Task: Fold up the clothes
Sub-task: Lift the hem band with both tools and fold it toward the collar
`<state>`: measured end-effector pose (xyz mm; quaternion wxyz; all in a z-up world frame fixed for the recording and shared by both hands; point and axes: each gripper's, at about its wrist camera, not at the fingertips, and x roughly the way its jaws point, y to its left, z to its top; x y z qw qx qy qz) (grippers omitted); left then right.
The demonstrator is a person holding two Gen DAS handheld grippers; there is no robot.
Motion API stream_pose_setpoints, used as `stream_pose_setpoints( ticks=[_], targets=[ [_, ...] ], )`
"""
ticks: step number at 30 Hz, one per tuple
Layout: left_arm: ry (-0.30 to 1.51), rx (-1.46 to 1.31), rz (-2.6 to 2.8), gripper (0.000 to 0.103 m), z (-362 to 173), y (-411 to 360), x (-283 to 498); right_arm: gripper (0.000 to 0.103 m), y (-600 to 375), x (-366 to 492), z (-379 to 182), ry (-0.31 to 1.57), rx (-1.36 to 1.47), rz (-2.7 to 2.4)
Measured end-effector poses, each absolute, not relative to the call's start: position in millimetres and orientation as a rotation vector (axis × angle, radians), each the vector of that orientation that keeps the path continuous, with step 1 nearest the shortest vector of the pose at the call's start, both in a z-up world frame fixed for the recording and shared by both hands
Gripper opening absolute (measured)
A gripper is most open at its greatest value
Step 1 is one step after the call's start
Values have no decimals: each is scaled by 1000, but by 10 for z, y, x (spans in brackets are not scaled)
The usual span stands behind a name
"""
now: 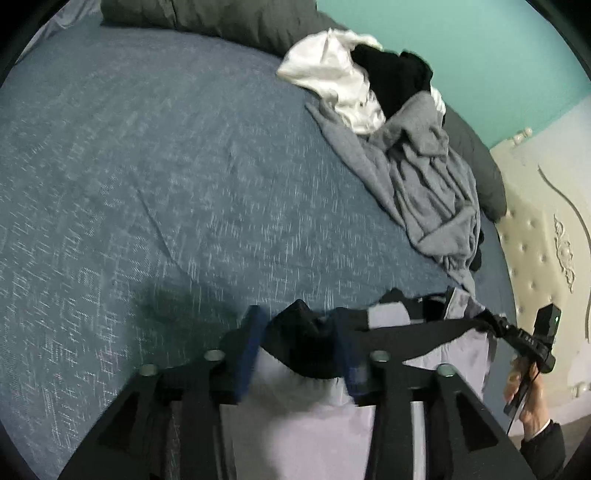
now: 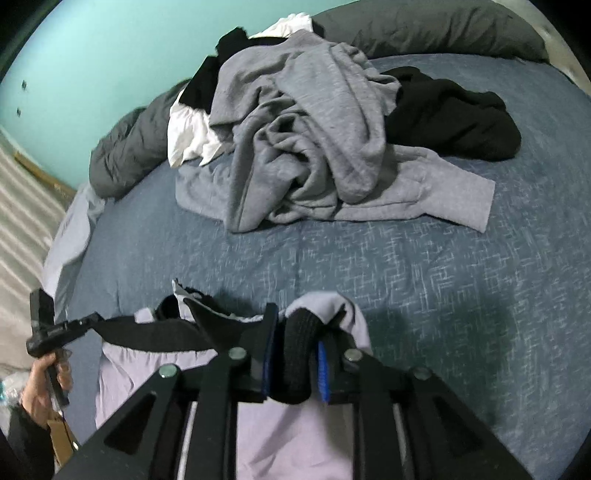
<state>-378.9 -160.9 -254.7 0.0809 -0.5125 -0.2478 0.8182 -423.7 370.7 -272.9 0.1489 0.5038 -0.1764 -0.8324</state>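
Lavender garment (image 1: 295, 424) with a black elastic waistband (image 1: 413, 334) hangs stretched between both tools, low at the near edge of the bed (image 1: 147, 184).

Left tool (image 1: 301, 354): blue-padded fingers (image 1: 253, 354) closed on a bunched black section of the waistband; pale fabric drapes down below the pinch. In the same view the band runs taut to the right, toward the right tool (image 1: 495, 325), seen small at the frame edge with the person's right hand (image 1: 524, 398) on its handle.

Right tool (image 2: 295, 354): fingers clamped on a thick black fold of the waistband (image 2: 147, 334), blue pads (image 2: 323, 373) showing either side of it. Lavender cloth (image 2: 288, 435) spills over and beneath. The left tool (image 2: 86, 321) shows at far left of this view, gripping the band's other end; left hand (image 2: 40, 387) below it.

Bed cover is blue with a pale woven fleck. Further back sits a loose heap: a crumpled grey sweatshirt (image 2: 314, 140) on top, one sleeve flat toward the right; a black garment (image 2: 454, 114) touching its right side; a white garment (image 2: 188, 136) tucked under its left side. Dark grey pillows (image 2: 436, 29) line the far edge against a teal wall (image 2: 110, 55). Cream tufted headboard (image 1: 535, 229) visible at the right of the left view.
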Motion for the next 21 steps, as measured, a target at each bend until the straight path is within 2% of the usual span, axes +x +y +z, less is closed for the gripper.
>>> stream_pose_setpoints(
  ticks=[1, 2, 3, 5, 10, 12, 15, 19, 21],
  targets=[
    [-725, -1525, 2457, 44, -2528, -1604, -3779, 21, 3735, -4228, -2739, -536, 1434, -2391],
    [-706, -1521, 2470, 44, -2508, -1599, -3767, 27, 3742, -4212, -2733, -558, 1426, -2386],
    [-694, -1515, 2479, 44, -2489, -1592, -3752, 38, 3756, -4209, -2738, -585, 1425, -2376],
    [-684, -1499, 2486, 44, -2456, -1575, -3713, 49, 3756, -4206, -2710, -597, 1421, -2376],
    [-648, -1489, 2490, 45, -2421, -1521, -3636, 50, 3766, -4198, -2586, -635, 1384, -2390],
    [-637, -1495, 2488, 45, -2429, -1504, -3615, 60, 3785, -4210, -2570, -693, 1371, -2369],
    [-634, -1500, 2489, 45, -2440, -1517, -3594, 70, 3834, -4211, -2508, -746, 1346, -2377],
    [-626, -1490, 2499, 45, -2435, -1536, -3580, 70, 3978, -4177, -2355, -778, 1282, -2444],
    [-600, -1490, 2507, 49, -2447, -1525, -3576, 72, 4005, -4166, -2327, -695, 1308, -2505]
  ],
)
